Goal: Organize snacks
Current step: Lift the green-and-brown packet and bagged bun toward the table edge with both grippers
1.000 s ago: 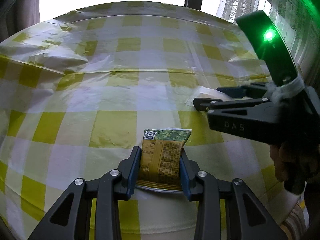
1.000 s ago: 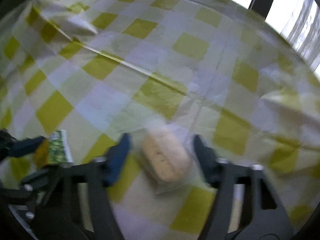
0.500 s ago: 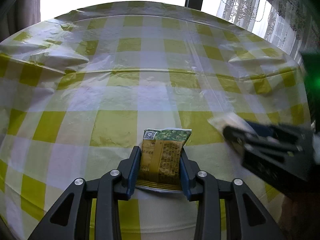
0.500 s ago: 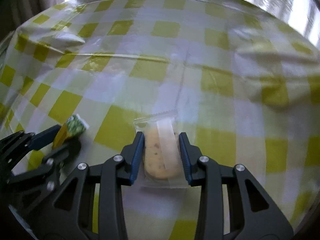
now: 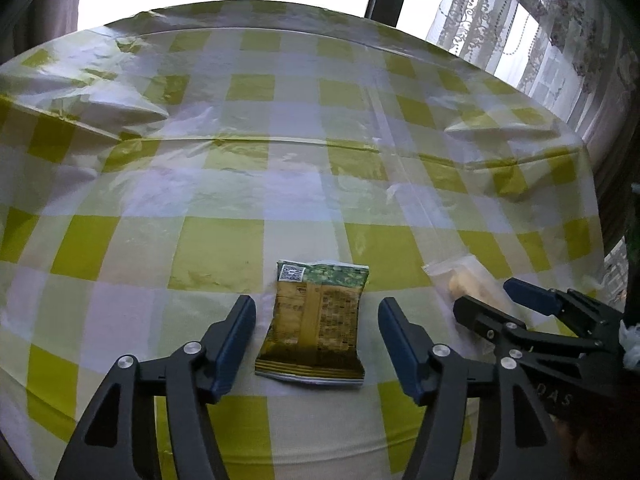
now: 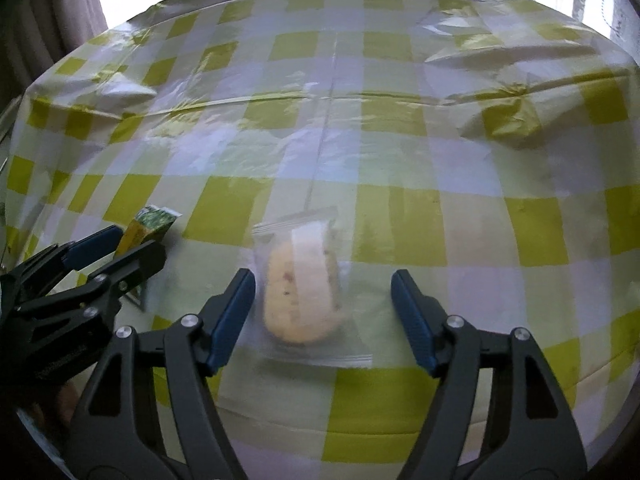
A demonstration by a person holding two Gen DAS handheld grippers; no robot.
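Entry, as we see it: both grippers angled down at the bench, side by side at frame bottom. Left gripper: jaws opening, spread clear of the green-and-gold snack packet lying flat between them, pads not touching it. Right gripper: jaws opening, spread wide either side of the clear-wrapped cake, which rests on the checked cloth at lower centre, nearer the left pad; whether they touch we cannot tell

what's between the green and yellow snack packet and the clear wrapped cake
In the left wrist view, the left gripper's right finger stands between the green and yellow packet and the clear-wrapped cake, over checked tablecloth.
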